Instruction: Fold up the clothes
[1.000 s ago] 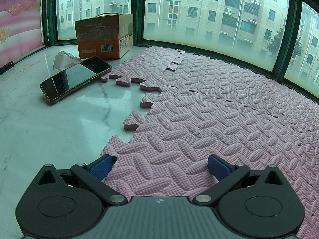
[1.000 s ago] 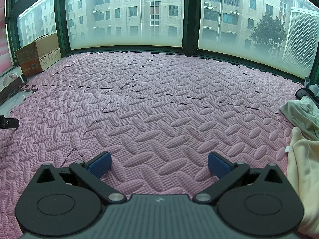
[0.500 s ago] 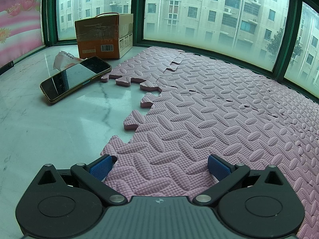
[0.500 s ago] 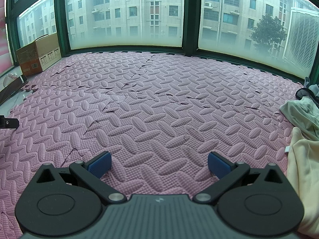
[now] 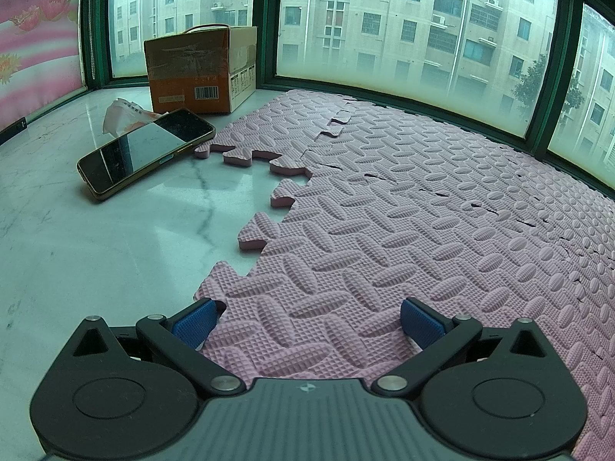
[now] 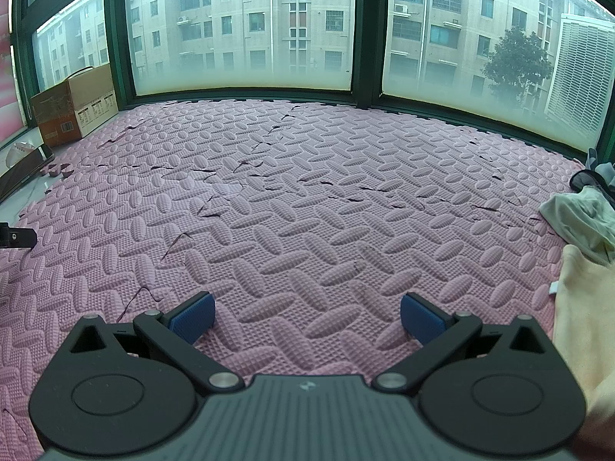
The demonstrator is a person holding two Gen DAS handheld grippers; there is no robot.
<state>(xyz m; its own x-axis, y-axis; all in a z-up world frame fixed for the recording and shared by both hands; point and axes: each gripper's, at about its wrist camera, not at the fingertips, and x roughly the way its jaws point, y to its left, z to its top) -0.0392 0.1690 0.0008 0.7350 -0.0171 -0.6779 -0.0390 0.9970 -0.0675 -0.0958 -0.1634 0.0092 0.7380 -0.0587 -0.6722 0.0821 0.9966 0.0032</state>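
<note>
Clothes lie at the right edge of the right wrist view: a cream garment (image 6: 584,307) close by, a pale greenish one (image 6: 580,219) behind it, and a dark piece (image 6: 588,180) further back. My right gripper (image 6: 307,317) rests low over the pink foam mat (image 6: 307,192), open, with nothing between its blue pads, left of the cream garment. My left gripper (image 5: 307,320) is open too, empty, at the mat's (image 5: 423,211) jagged left edge. No clothes show in the left wrist view.
A phone (image 5: 146,153) lies on the marble sill (image 5: 77,249), with a crumpled tissue pack (image 5: 123,113) and a cardboard box (image 5: 200,71) behind it. Green-framed windows (image 6: 365,34) close off the far side. The box (image 6: 75,105) also appears at the far left of the right wrist view.
</note>
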